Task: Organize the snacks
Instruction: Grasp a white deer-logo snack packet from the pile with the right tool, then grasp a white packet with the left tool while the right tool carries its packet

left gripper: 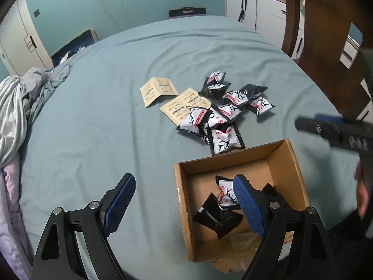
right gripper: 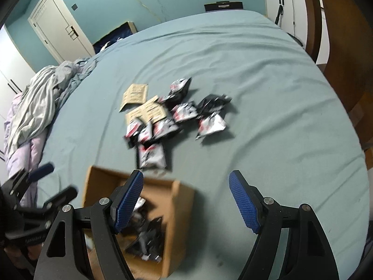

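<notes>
**Snack packets: pile on bed, some boxed**

Snack packets (left gripper: 221,112), black-and-white foil with red labels, lie in a loose overlapping pile on the blue-green bedsheet (left gripper: 93,128), just beyond the far wall of the cardboard box (left gripper: 184,210). I count about 9 in the pile from my left wrist view; the right wrist view is too blurred to confirm.

- Boxed packets (left gripper: 219,212): at least 3 lie inside the open box, partly hidden by my own finger.
- Tan paper sachets (left gripper: 158,89): 2, flat on the sheet, at the pile's far left edge; the nearer one is partly covered by a packet.
- Left gripper (left gripper: 184,200): jaws spread wide, holding nothing. One blue pad hangs over the sheet left of the box, the other over the box interior.
- Right gripper (right gripper: 186,200): jaws also spread wide, nothing between them. Its left finger sits above the box, its right above bare sheet. I see it from the left camera as a blurred dark shape at the right edge.
- Rumpled bedding (left gripper: 21,107): heaped at the bed's left side.
- Wooden chair (left gripper: 324,30): stands at the far right.
</notes>
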Tool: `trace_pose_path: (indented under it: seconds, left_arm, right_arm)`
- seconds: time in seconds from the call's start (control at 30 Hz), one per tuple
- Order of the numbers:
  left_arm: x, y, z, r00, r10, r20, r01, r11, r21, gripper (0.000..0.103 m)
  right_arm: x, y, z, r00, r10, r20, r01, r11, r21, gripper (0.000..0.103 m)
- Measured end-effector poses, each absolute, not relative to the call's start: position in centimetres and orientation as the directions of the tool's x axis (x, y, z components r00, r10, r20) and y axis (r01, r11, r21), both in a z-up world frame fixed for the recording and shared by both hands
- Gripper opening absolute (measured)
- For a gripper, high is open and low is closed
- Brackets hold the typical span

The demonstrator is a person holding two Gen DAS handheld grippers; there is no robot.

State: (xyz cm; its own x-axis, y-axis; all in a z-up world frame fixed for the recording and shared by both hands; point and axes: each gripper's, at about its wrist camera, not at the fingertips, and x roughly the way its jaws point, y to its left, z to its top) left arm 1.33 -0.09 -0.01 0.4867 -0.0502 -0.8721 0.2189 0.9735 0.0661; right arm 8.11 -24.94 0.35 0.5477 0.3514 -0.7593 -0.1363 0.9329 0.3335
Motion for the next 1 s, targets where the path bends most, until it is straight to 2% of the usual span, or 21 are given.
trace_pose_path:
  seconds: [0.27,0.43,0.6,0.73,0.77,0.8,0.87,1.0]
  left_arm:
    - [2.0,-0.2,-1.3,0.427,-0.086,-0.9,0.245,0.969,0.024,0.087]
    - [2.4,0.1,-1.8,0.394,-0.122,-0.911,0.238,0.971,-0.026,0.087]
    - [2.9,0.1,-2.1,0.372,-0.144,-0.917,0.225,0.972,-0.061,0.087]
    - [2.9,-0.5,-2.7,0.362,-0.143,-0.921,0.23,0.971,-0.06,0.087]
    - [2.9,-0.8,-2.8,0.359,-0.143,-0.922,0.241,0.969,-0.056,0.087]
    - [2.8,-1.1,-3.0,0.357,-0.142,-0.923,0.249,0.967,-0.053,0.087]
    - [2.8,-1.4,-3.0,0.361,-0.143,-0.921,0.263,0.964,-0.046,0.087]
    - [2.4,-1.6,-2.7,0.397,-0.123,-0.909,0.267,0.964,-0.014,0.087]
  right_arm:
    - [15.6,-24.1,-3.0,0.483,0.28,-0.83,-0.11,0.959,0.259,0.075]
    - [19.3,-23.0,-5.1,0.473,0.2,-0.858,-0.122,0.979,0.161,0.075]
    - [21.4,-21.5,-7.8,0.421,0.21,-0.883,-0.142,0.976,0.165,0.075]
    - [22.0,-20.4,-8.2,0.456,0.153,-0.877,-0.154,0.984,0.091,0.075]
    - [22.1,-20.2,-8.2,0.461,0.153,-0.874,-0.163,0.983,0.086,0.074]
    - [22.1,-20.0,-8.2,0.466,0.157,-0.871,-0.17,0.982,0.087,0.06]
    - [21.8,-19.9,-7.9,0.475,0.158,-0.866,-0.183,0.98,0.078,0.043]
    - [20.4,-20.3,-6.8,0.475,0.192,-0.859,-0.177,0.977,0.121,0.04]
